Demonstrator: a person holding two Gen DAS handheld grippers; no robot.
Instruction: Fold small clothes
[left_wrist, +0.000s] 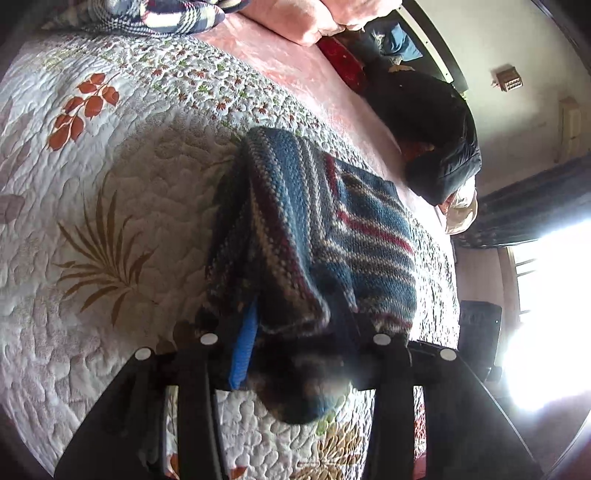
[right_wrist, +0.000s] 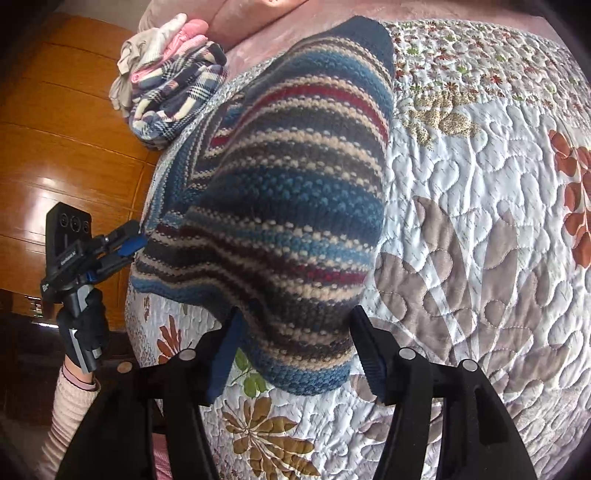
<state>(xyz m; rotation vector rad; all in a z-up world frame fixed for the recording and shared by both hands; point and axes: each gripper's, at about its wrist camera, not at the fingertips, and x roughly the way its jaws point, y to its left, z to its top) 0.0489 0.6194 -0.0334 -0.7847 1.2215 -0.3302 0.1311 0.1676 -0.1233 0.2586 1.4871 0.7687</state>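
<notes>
garment: a small striped knit sweater (right_wrist: 280, 206) in blue, cream, dark and red bands, lying on the bed's quilt (right_wrist: 480, 206) with its near edge lifted and draped toward both cameras.
where it is: near the middle of the quilt, part flat on the bed, part raised into a fold; in the left wrist view the sweater (left_wrist: 314, 236) has one layer doubled over another.
right gripper: the right gripper (right_wrist: 295, 354) has its fingers spread to either side of a hanging knit corner; the cloth sits between them, but whether it is pinched i cannot tell.
left gripper: the left gripper (right_wrist: 129, 243), seen from the right wrist, is clenched on the sweater's left edge; in its own view the left gripper (left_wrist: 295, 350) has knit bunched between the fingers.
hand: a gloved hand (right_wrist: 83, 332) with a pale ribbed sleeve holds the left tool.
handling: judged soft, thick and limp, fairly light; it should sag and stretch rather than hold a crease, and the coarse knit should give good grip without slipping.
where to hold: likely best at corners or hem edges, both sides level, so the fold lands square.
surroundings: a pile of plaid and pink clothes (right_wrist: 173, 85) lies beyond the sweater; a wooden wardrobe (right_wrist: 62, 122) stands past the bed edge.
</notes>
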